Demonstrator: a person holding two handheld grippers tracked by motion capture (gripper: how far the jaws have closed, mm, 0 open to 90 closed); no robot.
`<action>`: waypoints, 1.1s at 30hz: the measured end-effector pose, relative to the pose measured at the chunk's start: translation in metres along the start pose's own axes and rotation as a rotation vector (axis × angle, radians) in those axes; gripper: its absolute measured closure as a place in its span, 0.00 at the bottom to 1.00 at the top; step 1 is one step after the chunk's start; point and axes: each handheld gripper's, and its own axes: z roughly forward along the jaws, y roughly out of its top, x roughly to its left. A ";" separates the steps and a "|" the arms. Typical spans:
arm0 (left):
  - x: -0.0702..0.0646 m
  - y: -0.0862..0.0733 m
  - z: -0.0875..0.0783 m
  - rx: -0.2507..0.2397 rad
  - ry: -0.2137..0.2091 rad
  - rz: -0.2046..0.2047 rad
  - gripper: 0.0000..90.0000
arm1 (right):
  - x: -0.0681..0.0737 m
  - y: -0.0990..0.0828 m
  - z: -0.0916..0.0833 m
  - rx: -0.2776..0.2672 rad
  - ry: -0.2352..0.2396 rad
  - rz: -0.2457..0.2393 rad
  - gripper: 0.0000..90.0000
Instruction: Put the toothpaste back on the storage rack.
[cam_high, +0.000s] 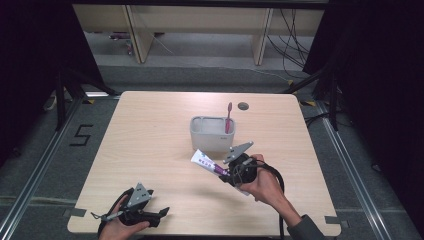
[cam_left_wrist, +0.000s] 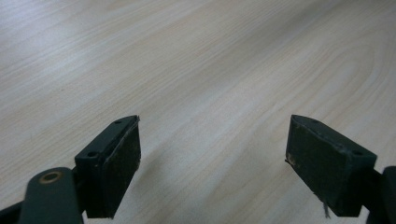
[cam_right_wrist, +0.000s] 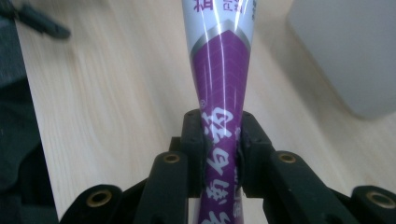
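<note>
Pale wood table (cam_high: 150, 130) carries it all. Nearest, the left gripper (cam_high: 150, 214) rests idle at the front edge, jaws spread wide on nothing. Farther in, the right gripper (cam_high: 231, 172) pinches a tube (cam_high: 206, 162) by its purple end, aimed toward the holder (cam_high: 210, 135), likely to drop it beside the toothbrush (cam_high: 229, 116).

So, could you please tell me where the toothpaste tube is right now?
In the high view the toothpaste tube sits right of centre, clamped in the right hand-held gripper, just in front of the grey holder with the toothbrush.

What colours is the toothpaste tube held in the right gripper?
The toothpaste tube is purple and white with a silver band, best seen in the right gripper view.
</note>
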 end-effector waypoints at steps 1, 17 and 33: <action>0.000 0.000 0.000 0.000 0.002 0.000 0.19 | -0.002 0.003 -0.001 -0.027 0.011 -0.003 0.85; -0.001 0.000 0.001 -0.008 -0.003 -0.008 0.19 | -0.025 0.035 -0.010 -0.250 0.015 0.068 0.85; -0.001 0.000 0.001 -0.002 -0.007 0.002 0.19 | -0.059 0.071 -0.009 -0.488 -0.030 0.166 0.85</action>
